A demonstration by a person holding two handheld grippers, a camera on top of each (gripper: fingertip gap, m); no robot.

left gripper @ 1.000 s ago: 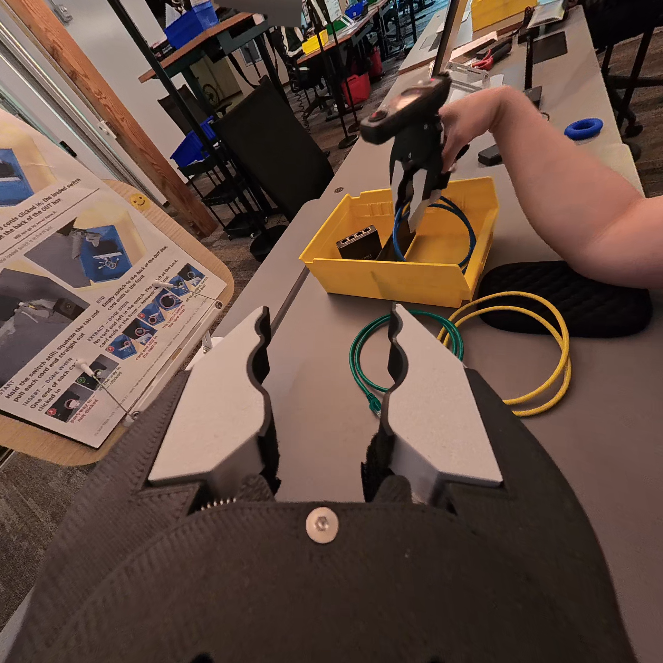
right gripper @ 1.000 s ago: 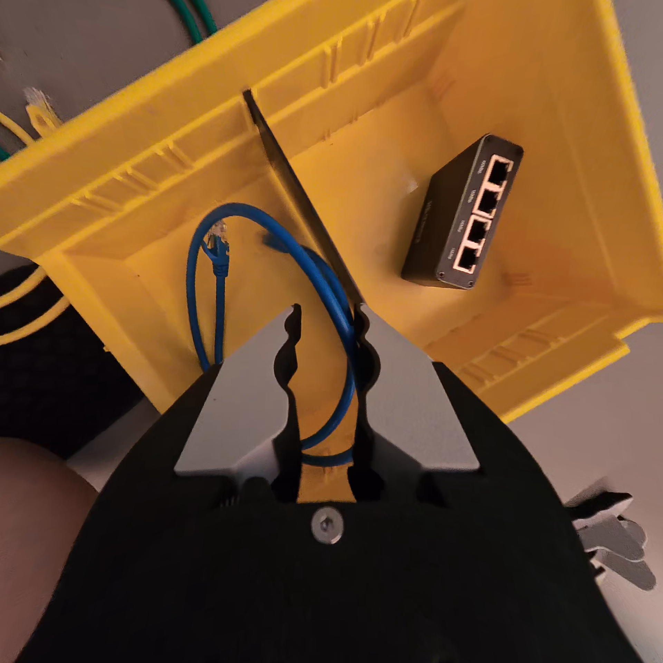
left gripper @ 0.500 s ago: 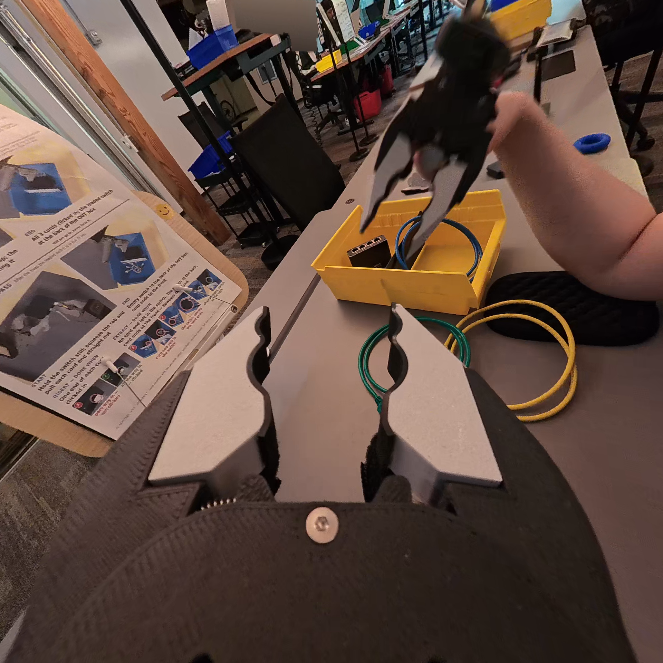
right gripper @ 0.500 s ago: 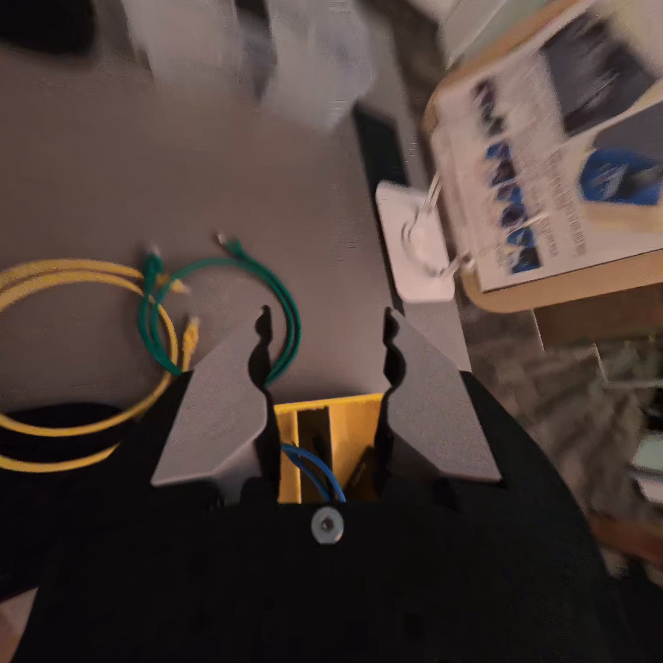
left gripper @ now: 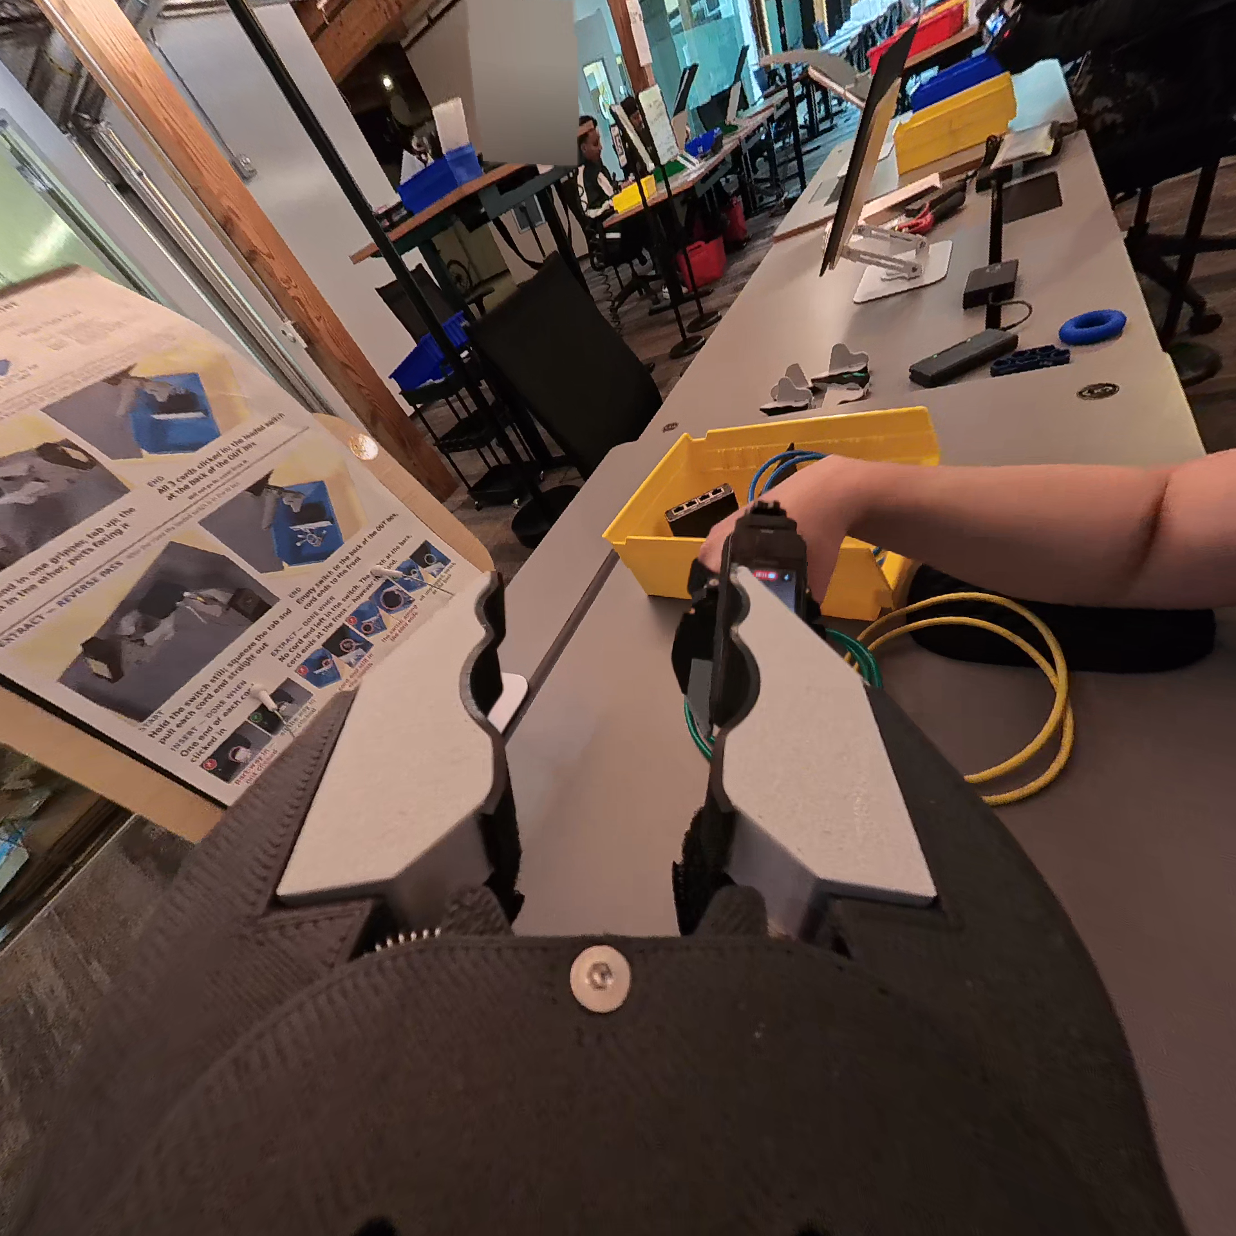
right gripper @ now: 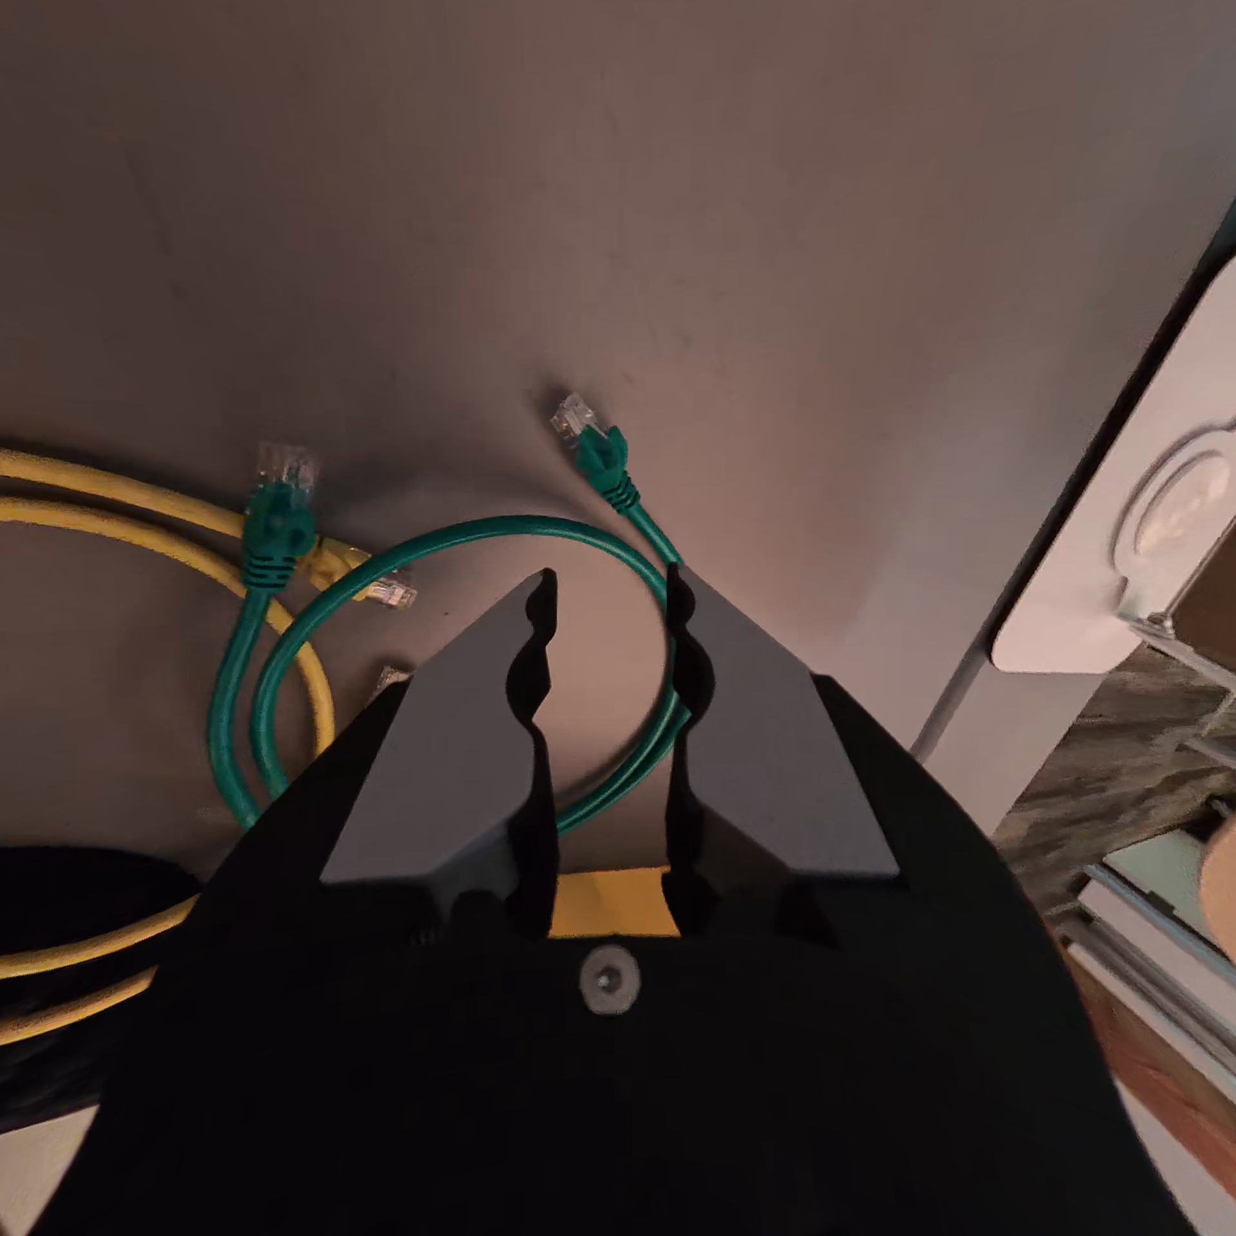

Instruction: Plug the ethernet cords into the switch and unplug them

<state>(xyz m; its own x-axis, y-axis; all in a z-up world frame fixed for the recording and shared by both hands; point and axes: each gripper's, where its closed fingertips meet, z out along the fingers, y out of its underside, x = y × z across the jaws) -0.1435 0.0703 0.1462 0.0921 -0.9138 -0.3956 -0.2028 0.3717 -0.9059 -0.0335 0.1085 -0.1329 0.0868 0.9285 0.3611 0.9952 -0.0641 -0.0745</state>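
My left gripper (left gripper: pixel 612 588) is open and empty, held above the grey table (left gripper: pixel 602 769). A yellow bin (left gripper: pixel 652 565) ahead holds the black switch (left gripper: pixel 702 511) and a blue cord (left gripper: pixel 779 465). My right gripper (right gripper: pixel 610 575) is open and empty, pointing down over the coiled green cord (right gripper: pixel 468 528) in front of the bin. It also shows in the left wrist view (left gripper: pixel 766 555). The green cord's plugs (right gripper: pixel 595 441) lie free on the table. A yellow cord (right gripper: pixel 134 495) lies beside it, partly on a black pad (left gripper: pixel 1070 642). The bin's edge (right gripper: pixel 608 903) shows between my right fingers.
An instruction poster on a wooden board (left gripper: pixel 200 568) stands at the table's left edge on a white base (right gripper: pixel 1103 535). Farther down the table are a tilted stand (left gripper: pixel 896 261), spare gripper fingers (left gripper: pixel 822 381), a black box (left gripper: pixel 963 358) and a blue ring (left gripper: pixel 1091 328). The grippers' ends are close to 30 cm from one another.
My right gripper left the bin and the blue cord, swung up, then came down over the green cord in front of the bin, jaws wider. My left gripper stayed open and tilted up slightly.
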